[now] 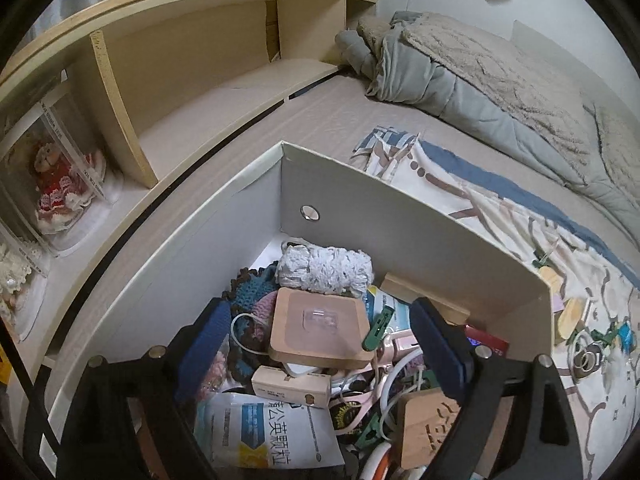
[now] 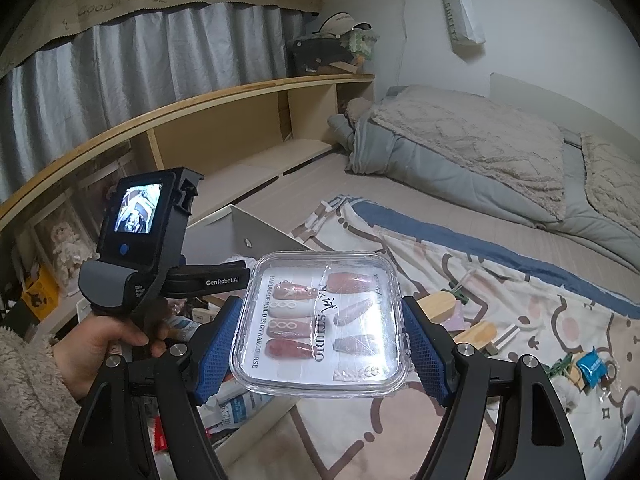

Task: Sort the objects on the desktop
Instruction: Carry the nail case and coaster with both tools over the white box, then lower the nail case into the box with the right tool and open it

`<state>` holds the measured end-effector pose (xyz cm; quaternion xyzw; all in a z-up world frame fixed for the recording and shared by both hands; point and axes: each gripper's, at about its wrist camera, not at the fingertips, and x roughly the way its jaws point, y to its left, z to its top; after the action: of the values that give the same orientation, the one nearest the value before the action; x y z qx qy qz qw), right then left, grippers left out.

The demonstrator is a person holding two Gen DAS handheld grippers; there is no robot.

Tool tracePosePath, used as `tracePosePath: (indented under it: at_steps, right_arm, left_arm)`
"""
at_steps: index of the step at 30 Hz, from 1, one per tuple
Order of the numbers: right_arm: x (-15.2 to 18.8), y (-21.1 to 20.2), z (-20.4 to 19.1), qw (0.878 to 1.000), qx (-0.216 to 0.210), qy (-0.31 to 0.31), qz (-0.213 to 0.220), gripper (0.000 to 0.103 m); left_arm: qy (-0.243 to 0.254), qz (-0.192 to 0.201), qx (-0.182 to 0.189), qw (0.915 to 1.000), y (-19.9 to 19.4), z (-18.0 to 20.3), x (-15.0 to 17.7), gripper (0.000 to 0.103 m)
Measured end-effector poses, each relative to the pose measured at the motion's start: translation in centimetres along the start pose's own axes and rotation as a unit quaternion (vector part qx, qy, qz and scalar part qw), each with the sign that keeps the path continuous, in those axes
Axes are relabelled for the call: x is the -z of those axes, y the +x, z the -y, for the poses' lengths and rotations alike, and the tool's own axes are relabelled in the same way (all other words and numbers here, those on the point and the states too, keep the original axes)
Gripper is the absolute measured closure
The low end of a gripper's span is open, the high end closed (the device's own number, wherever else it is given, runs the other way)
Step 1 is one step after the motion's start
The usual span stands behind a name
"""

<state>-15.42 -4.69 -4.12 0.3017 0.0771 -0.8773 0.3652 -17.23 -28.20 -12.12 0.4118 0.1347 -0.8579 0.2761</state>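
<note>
Clear nail case [image 2: 322,322], level, lifted

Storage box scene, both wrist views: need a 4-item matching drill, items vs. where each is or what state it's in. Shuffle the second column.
Items:
1. clear nail-tip case
2. doll in red dress
3. white crochet roll
4. grey quilt

Places/states:
A. bunched at the far end of the bed
B. clamped between the fingers of the right hand-held gripper
C. on top of the clutter inside the white storage box
D. in a clear display case on the wooden shelf

Pairs: 1-B, 2-D, 3-C, 4-A
</note>
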Motion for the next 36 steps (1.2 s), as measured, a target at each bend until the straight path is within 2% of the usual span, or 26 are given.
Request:
tracePosePath:
  at_steps: [4, 7, 14, 29, 36]
  right_arm:
    - [0.0, 0.7, -0.4, 1.000, -0.006, -0.003, -0.004, 0.025]
    - [0.1, 1.3, -0.8, 1.000, -0.014, -0.003, -0.008, 0.025]
    - [0.5, 2.7, -2.1, 0.999, -0.033, -0.019, -0.014, 0.025]
    - [1.6, 7.8, -4.7, 0.996, -0.063, -0.030, -0.051, 0.025]
    - [2.1, 9.9, -5.5, 0.994, -0.074, -0.029, -0.071, 0.025]
  left_arm:
    - [-0.008, 0.026, 0.023, 0.9994, -2.1, -0.5, -0.4, 0.011]
    - [0.000, 0.050, 0.027, 0.9984, -3.9, -1.0, -0.6, 0.011]
    - [0.030, 0.121, 0.007, 0.9922, -8.3, -2.0, -0.6, 0.009]
    - [-0.003, 0.166, 0.019, 0.9860, -14.0, -4.4, 0.5, 0.002]
    - [-0.039, 0.190, 0.044, 0.9799, -15.7, -5.9, 0.8, 0.000]
